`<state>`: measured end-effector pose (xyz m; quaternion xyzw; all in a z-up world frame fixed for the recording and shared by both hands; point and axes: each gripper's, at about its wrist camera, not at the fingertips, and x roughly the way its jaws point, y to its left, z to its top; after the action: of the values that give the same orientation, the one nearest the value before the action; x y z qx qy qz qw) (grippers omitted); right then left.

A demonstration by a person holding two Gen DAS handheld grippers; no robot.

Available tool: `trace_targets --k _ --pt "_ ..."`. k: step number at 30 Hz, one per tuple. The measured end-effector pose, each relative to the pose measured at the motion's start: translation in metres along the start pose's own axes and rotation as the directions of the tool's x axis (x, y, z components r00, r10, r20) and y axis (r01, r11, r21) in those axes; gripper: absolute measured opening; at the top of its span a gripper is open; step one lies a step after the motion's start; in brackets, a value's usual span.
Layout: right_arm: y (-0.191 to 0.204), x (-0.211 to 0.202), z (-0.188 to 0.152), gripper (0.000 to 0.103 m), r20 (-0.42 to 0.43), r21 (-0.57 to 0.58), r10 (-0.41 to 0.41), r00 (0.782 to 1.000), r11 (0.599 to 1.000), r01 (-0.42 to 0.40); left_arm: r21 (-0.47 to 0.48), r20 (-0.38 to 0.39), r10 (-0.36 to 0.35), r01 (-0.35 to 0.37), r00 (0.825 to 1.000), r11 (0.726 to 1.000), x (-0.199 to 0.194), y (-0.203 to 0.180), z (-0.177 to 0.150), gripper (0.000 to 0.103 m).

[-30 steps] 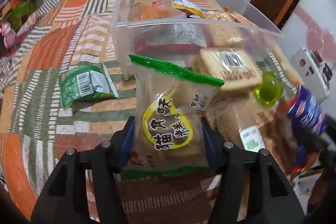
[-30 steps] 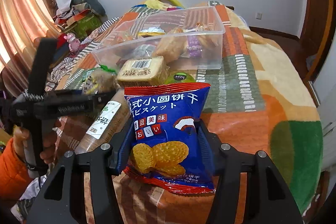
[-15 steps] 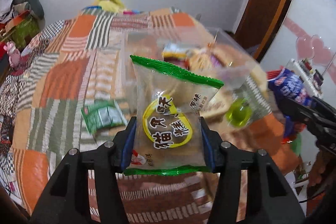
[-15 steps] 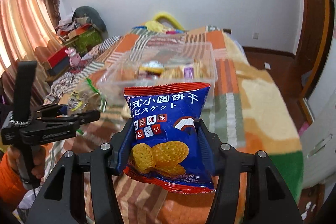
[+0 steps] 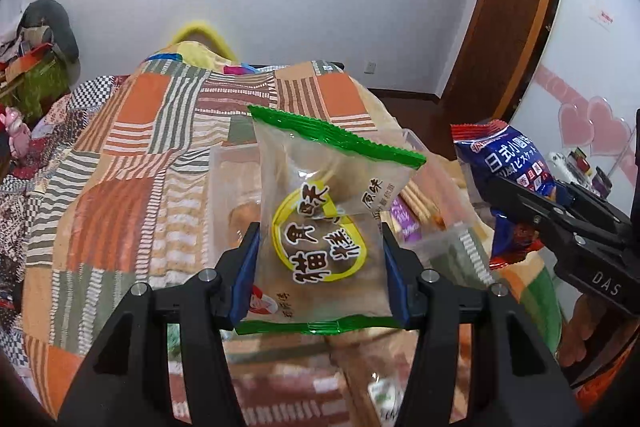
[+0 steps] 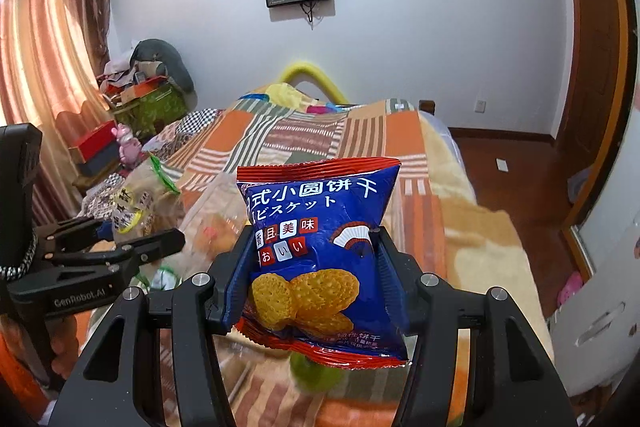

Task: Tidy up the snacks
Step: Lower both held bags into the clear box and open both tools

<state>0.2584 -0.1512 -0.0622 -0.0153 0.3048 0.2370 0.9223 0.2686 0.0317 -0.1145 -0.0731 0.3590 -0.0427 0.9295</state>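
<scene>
My left gripper (image 5: 318,267) is shut on a clear pastry packet with green edges (image 5: 324,211) and holds it up above the bed. My right gripper (image 6: 316,275) is shut on a blue biscuit bag (image 6: 316,247); that bag also shows in the left wrist view (image 5: 508,171), to the right. The clear plastic snack box (image 5: 436,187) with several snacks lies below and behind both packets, largely hidden. From the right wrist view the left gripper (image 6: 132,239) and its packet (image 6: 140,199) are at the left.
A patchwork blanket (image 5: 132,155) covers the bed. A green jelly cup (image 6: 316,371) lies under the blue bag. Loose packets lie blurred on the blanket near the bottom of the left wrist view. Clutter and curtains (image 6: 48,67) are at the left, a wooden door (image 5: 508,7) at the right.
Both grippers have risen and tilted up with their packets still held. The box and loose snacks have dropped low in both views, and the wall and screens now show.
</scene>
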Motion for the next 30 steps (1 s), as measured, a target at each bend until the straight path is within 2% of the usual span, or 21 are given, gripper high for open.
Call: trace_targets --k 4,8,17,20,24,30 --pt "-0.004 0.012 0.005 0.053 -0.001 0.006 -0.008 1.0 1.0 0.008 -0.018 -0.021 -0.025 0.025 0.999 1.0 0.02 0.001 0.01 0.054" --pt "-0.007 0.027 0.006 0.053 -0.017 0.012 -0.025 1.0 1.0 0.025 -0.015 -0.045 -0.014 0.013 0.999 1.0 0.043 -0.003 0.018 0.054" --pt "-0.023 0.06 -0.001 0.053 -0.115 0.055 -0.009 0.993 0.998 0.016 0.007 -0.124 -0.011 0.012 0.992 1.0 0.084 0.0 0.018 0.055" --pt "-0.023 0.062 -0.005 0.053 -0.129 0.051 -0.006 0.992 0.999 0.013 0.016 -0.13 -0.016 0.018 0.991 1.0 0.088 -0.001 0.015 0.055" --pt "-0.022 0.065 -0.006 0.053 -0.146 0.041 -0.005 0.989 0.999 0.011 0.035 -0.123 -0.019 0.023 0.992 0.999 0.087 -0.005 0.014 0.061" --pt "-0.022 0.062 -0.002 0.057 -0.159 0.018 -0.029 0.987 0.999 0.032 0.024 -0.094 -0.015 0.017 0.995 1.0 0.07 -0.001 0.015 0.064"
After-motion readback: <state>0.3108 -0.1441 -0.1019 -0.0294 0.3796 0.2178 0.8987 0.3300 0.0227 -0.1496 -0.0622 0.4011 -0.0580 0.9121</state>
